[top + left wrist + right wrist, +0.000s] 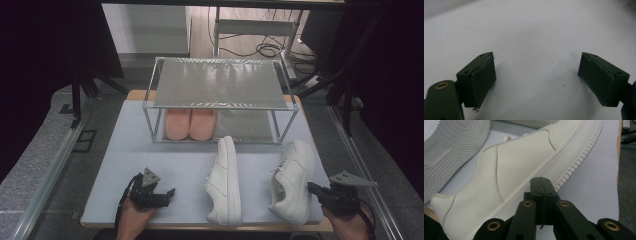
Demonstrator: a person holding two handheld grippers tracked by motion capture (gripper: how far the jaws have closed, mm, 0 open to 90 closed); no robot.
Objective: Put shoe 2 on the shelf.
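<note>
Two white sneakers lie on the table. One rests on its side [225, 180] in the middle, its ribbed sole [454, 145] facing the right gripper view. The other sneaker [292, 182] [519, 162] sits near the front right corner. My right gripper [312, 188] [540, 180] is shut with nothing between its jaws, its tips just beside that sneaker's sole edge near the heel. Over bare table at the front left, my left gripper [169, 193] [536, 57] stands wide open and empty, apart from both sneakers.
A two-shelf metal rack [220, 102] stands at the back of the pale table mat [150, 155]. A pair of pink shoes [190, 124] sits on the left of its lower shelf. Dark frame posts and cables lie beyond the table.
</note>
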